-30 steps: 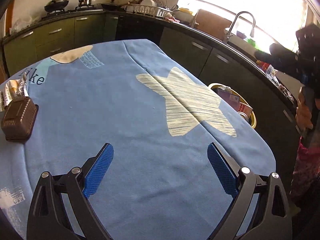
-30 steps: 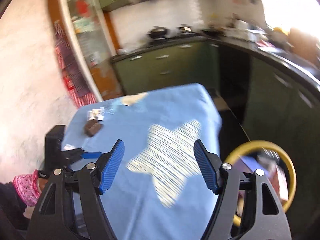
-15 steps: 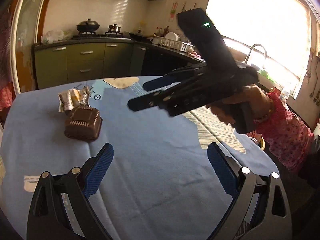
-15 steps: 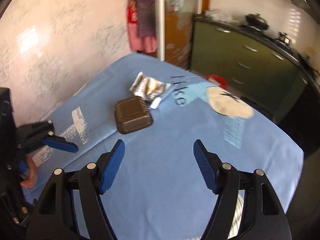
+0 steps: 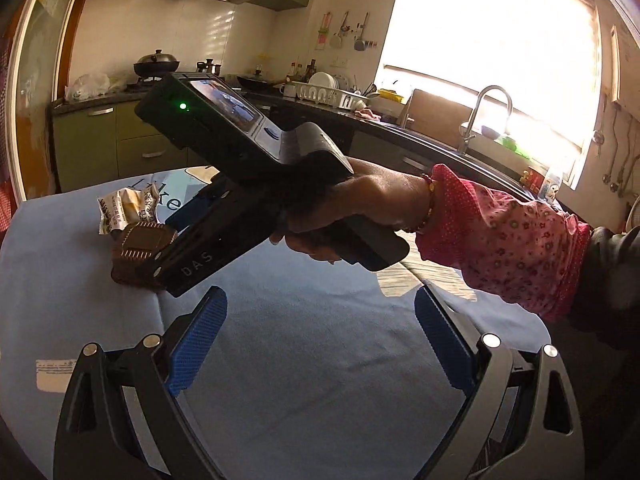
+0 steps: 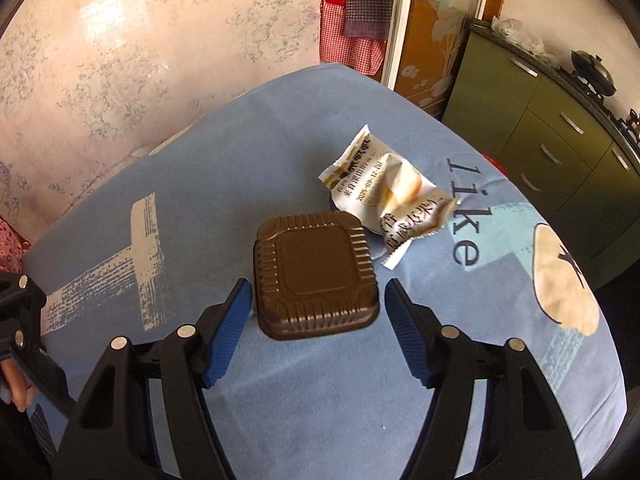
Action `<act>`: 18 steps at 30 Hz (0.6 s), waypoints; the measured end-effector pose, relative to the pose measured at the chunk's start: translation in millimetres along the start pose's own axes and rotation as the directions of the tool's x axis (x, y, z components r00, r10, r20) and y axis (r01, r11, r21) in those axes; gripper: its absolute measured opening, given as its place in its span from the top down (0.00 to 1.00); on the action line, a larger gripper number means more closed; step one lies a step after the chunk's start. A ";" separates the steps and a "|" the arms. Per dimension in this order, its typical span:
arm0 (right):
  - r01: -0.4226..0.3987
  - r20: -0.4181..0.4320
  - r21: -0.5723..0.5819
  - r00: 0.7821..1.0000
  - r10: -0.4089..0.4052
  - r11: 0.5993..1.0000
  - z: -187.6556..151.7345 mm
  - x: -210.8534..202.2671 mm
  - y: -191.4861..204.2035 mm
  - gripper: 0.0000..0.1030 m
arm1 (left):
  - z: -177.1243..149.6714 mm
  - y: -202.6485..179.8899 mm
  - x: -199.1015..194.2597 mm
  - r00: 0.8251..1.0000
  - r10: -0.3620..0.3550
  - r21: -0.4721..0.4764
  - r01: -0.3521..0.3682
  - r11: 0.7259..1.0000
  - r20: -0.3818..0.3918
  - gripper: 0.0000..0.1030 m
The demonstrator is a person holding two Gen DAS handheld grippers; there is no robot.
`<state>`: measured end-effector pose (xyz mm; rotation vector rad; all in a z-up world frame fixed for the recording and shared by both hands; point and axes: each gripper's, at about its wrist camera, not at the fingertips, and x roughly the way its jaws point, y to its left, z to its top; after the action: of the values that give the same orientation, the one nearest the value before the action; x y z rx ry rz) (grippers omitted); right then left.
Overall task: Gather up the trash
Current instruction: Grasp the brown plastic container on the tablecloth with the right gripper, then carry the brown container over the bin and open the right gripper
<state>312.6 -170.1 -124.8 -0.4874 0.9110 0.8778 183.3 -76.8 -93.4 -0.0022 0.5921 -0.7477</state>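
In the right wrist view, going left to right: at the far left edge the left gripper (image 6: 16, 320) is peeking in, mostly cut off — in its own view the blue fingers (image 5: 196, 340) are standing wide apart over bare blue tablecloth (image 5: 320, 340), holding nothing. At centre the right gripper (image 6: 318, 324) is closing in on the brown plastic tray (image 6: 316, 276), pads flanking it but not yet pressing. Up and right, the crumpled wrapper (image 6: 386, 196) is lying just behind the tray, seemingly touching it. Both pieces are still waiting on the table — nothing looks collected yet. No bin is showing.
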 end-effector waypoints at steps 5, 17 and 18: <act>0.000 0.009 -0.005 1.000 0.000 1.000 7.5 11.4 5.5 0.45 | -0.6 1.7 3.2 1.000 -0.002 -0.003 0.002 1.000 -0.006 0.09; 0.037 0.080 0.087 0.996 -0.044 0.996 -17.2 -43.2 16.2 0.45 | -1.2 -5.0 4.9 1.000 0.001 0.030 -0.001 1.000 0.002 0.08; 0.067 0.084 0.108 0.994 -0.076 0.992 -24.5 -54.8 15.7 0.45 | -1.5 -6.0 5.0 1.000 0.005 0.035 -0.005 0.999 0.003 0.08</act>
<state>270.9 -202.5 -92.2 -0.3855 0.8497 0.7763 181.6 -84.2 -95.9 0.0302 0.5756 -0.7533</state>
